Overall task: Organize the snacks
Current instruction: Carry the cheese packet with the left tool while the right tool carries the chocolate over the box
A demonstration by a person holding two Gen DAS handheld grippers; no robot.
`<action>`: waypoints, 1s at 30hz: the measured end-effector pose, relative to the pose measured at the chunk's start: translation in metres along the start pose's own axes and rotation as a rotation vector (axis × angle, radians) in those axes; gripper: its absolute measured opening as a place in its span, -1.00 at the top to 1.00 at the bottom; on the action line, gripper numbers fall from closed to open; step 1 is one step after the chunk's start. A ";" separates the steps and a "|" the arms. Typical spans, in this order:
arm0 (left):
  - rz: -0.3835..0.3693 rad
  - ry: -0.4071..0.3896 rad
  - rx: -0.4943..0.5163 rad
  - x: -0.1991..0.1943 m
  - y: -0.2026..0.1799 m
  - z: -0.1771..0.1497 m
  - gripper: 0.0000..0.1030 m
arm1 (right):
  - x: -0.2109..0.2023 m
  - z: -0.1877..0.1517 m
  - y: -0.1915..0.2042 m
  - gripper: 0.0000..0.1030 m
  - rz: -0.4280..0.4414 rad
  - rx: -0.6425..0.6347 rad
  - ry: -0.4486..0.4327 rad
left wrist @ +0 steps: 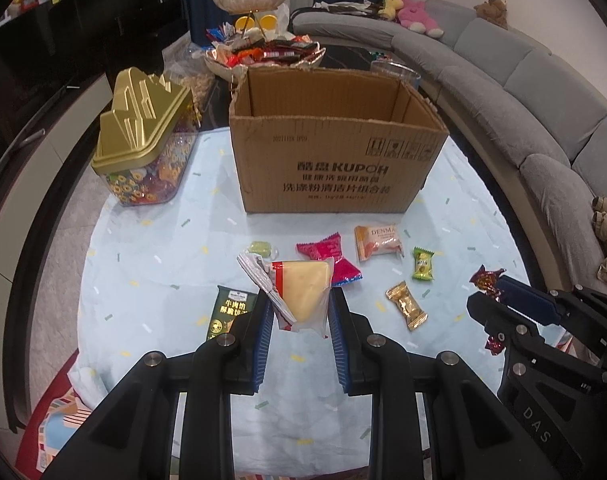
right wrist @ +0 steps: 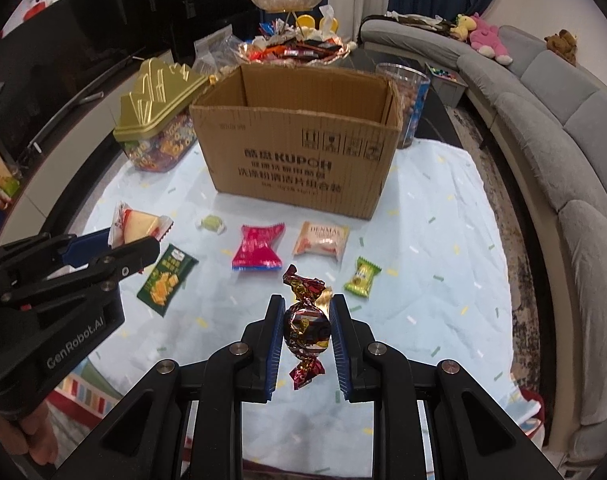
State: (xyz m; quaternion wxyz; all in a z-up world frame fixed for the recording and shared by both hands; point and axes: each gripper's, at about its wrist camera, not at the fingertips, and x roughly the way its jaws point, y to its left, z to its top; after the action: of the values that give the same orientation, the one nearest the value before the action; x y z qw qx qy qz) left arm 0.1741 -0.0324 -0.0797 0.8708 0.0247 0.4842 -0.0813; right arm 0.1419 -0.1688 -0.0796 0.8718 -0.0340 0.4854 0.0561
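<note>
Left tongs [left wrist: 299,312] clamped on the wedge snack [left wrist: 305,296], right tongs [right wrist: 306,330] on the foil candy [right wrist: 305,326], both before the cardboard box [left wrist: 331,160]. Risk: slick wrappers slipping out short of the box.

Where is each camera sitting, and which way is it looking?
Left wrist: on the left gripper, looking down past its pale yellow wedge snack toward the open brown cardboard box; right gripper alongside.
Right wrist: on the right gripper, holding a dark red foil candy; left gripper alongside.
Both share the box.
</note>
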 end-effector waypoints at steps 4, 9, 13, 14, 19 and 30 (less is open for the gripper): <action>-0.001 -0.013 -0.001 -0.005 0.000 0.007 0.46 | -0.005 0.011 -0.002 0.53 0.001 0.005 -0.022; 0.003 -0.032 0.000 -0.010 0.000 0.020 0.46 | -0.009 0.026 -0.006 0.53 0.002 0.011 -0.046; 0.004 -0.048 0.003 -0.014 -0.001 0.031 0.46 | -0.014 0.040 -0.009 0.53 0.001 0.018 -0.070; 0.004 -0.052 0.004 -0.014 -0.001 0.034 0.46 | -0.015 0.043 -0.010 0.53 0.001 0.020 -0.074; 0.003 -0.075 0.005 -0.019 -0.003 0.052 0.46 | -0.020 0.063 -0.013 0.53 -0.003 0.028 -0.107; 0.013 -0.138 0.004 -0.031 -0.002 0.097 0.46 | -0.029 0.108 -0.021 0.53 -0.008 0.054 -0.174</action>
State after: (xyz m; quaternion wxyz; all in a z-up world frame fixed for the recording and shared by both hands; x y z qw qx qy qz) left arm 0.2391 -0.0428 -0.0017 0.9025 0.0241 0.4229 -0.0782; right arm 0.2208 -0.1794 0.0022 0.9116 -0.0076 0.4089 0.0424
